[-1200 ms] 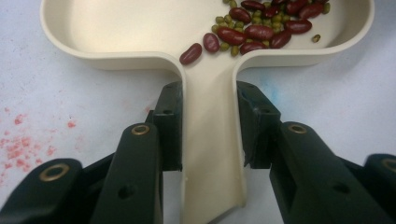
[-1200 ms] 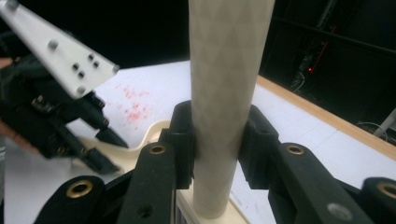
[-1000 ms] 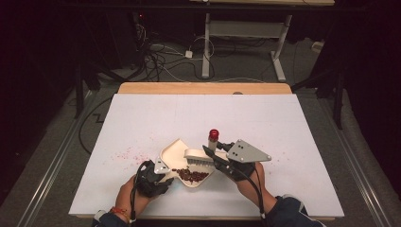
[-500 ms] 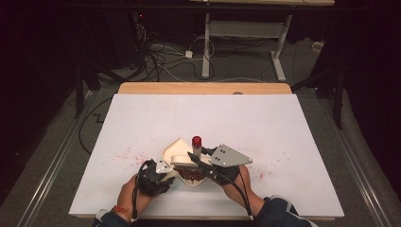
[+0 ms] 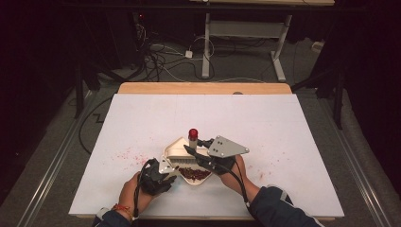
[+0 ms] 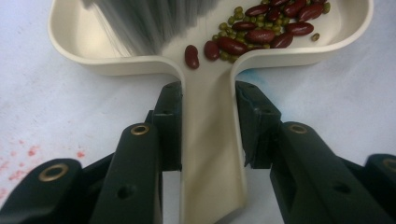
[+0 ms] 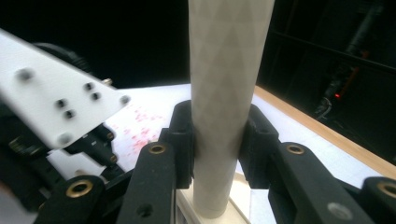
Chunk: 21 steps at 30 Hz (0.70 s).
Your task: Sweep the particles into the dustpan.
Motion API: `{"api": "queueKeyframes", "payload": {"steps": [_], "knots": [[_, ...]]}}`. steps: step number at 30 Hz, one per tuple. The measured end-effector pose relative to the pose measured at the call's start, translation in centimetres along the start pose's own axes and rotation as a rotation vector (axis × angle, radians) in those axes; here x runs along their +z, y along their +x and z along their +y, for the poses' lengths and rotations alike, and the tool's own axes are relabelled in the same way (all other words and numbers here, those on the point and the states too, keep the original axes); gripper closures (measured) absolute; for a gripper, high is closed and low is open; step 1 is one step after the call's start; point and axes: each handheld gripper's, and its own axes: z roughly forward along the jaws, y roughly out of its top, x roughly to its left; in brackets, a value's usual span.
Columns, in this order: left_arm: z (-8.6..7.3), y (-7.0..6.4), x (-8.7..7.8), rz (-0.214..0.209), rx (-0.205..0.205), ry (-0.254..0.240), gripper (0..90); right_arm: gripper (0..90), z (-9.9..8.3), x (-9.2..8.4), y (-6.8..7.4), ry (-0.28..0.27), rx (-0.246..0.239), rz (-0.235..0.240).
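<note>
On the table (image 5: 283, 142), beans (image 6: 261, 35) lie in the dustpan (image 6: 210, 140), brush bristles (image 6: 144, 18) left of them.

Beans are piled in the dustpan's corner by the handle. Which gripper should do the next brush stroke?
Right. The right gripper is shut on the brush handle, bristles in the pan. The left gripper clamps the dustpan handle, so it likely must steady the pan.

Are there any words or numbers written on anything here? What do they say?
No words or numbers can be read anywhere.
The dustpan, the brush handle and the grey plate on the right gripper are all blank.
The red marks on the white table are just specks, not letters.
</note>
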Motion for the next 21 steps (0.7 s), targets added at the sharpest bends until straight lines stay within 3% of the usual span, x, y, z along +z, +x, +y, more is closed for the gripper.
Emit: {"api": "queueKeyframes", "payload": {"steps": [2, 9, 17, 21], "knots": [[0.0, 0.0, -0.1, 0.003, 0.003, -0.004, 63.4, 70.2, 0.1, -0.3, 0.2, 0.009, -0.023, 0.022], [0.0, 0.1, -0.2, 0.016, 0.008, -0.004, 63.4, 70.2, 0.7, -2.4, -0.5, 0.048, -0.036, 0.109], [0.1, 0.2, -0.2, 0.011, 0.006, -0.004, 63.4, 70.2, 0.9, -3.6, -1.7, 0.025, 0.018, 0.048], [0.0, 0.1, -0.3, 0.018, 0.009, -0.008, 63.4, 70.2, 1.3, -4.0, -1.9, 0.015, 0.016, 0.018]]}}
